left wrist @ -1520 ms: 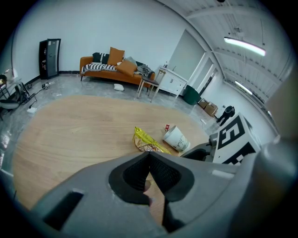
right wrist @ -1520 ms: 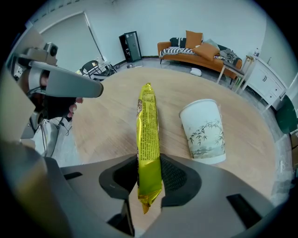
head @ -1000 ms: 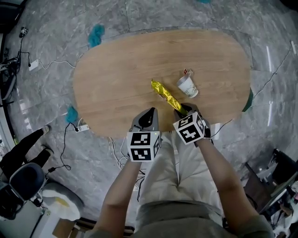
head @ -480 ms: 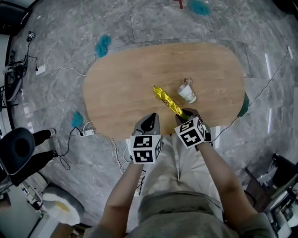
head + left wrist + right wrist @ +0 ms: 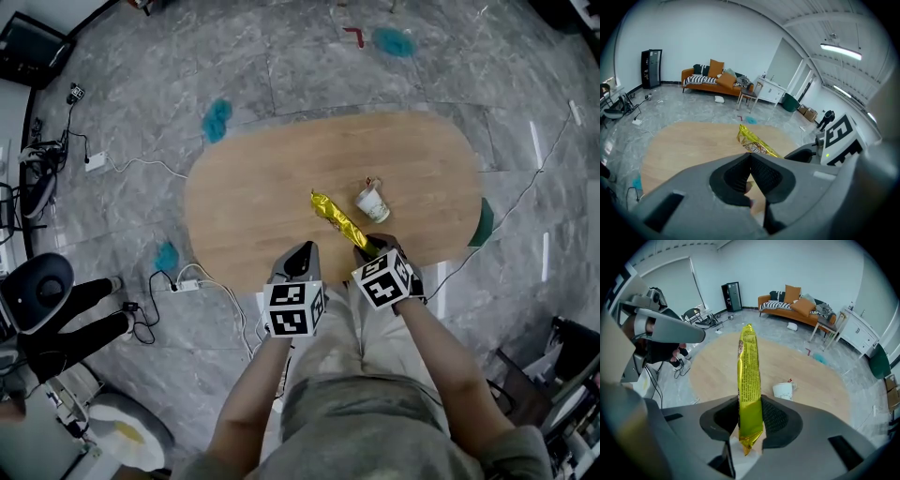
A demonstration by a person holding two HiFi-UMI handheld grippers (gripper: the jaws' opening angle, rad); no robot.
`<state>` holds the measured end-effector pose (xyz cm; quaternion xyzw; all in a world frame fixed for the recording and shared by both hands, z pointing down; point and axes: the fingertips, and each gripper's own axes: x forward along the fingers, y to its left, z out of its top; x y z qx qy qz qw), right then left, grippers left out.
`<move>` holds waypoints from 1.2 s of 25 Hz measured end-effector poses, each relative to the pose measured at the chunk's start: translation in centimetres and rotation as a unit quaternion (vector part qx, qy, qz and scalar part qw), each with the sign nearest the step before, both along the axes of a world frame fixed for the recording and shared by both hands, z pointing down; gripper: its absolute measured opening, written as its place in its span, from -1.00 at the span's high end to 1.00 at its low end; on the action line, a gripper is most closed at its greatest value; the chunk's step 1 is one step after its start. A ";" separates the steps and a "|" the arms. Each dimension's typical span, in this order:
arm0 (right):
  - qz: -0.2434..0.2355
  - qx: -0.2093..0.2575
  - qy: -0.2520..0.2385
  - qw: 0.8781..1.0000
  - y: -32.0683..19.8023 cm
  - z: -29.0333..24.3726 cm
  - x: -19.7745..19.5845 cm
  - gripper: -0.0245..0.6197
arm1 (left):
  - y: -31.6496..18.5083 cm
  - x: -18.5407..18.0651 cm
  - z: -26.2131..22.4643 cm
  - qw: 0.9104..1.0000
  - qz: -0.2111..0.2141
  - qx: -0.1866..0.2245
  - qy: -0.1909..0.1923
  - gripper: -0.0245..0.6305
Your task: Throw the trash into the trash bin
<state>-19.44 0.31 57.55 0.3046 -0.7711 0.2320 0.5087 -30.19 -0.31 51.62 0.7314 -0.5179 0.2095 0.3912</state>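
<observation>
Head view: right gripper (image 5: 373, 246) has one end of the gold snack wrapper (image 5: 336, 216), which pokes out over the wooden table (image 5: 244, 187) near a paper cup (image 5: 372, 201). Left gripper view: left gripper (image 5: 750, 158) pinched closed, nothing in it. Right gripper view: jaws squeezed tight on the wrapper's bottom end.

Bright, even indoor light. Ceiling light strips (image 5: 839, 50) glow overhead. Pale glare streaks on the floor (image 5: 525, 206). Strong fisheye bending, dark corners.

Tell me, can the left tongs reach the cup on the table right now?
Probably not easily. The left tongs are empty and shut, but the cup lies on the far side of the gold wrapper that the right tongs hold, so they would have to cross it.
</observation>
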 end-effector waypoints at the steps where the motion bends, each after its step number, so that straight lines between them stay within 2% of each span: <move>1: 0.000 0.001 -0.001 1.000 0.1 -0.4 -0.1 0.55 | 0.0 -0.1 -0.4 1.000 0.000 0.002 0.000 0.90; 12: 0.014 0.019 -0.009 1.000 0.1 -4.6 0.0 0.55 | 0.1 -0.3 -4.0 1.000 0.003 0.012 0.002 0.90; 30: 0.007 0.038 -0.020 0.999 1.3 -9.0 -0.4 0.55 | 0.9 0.2 -7.6 0.999 0.040 0.033 -0.008 0.90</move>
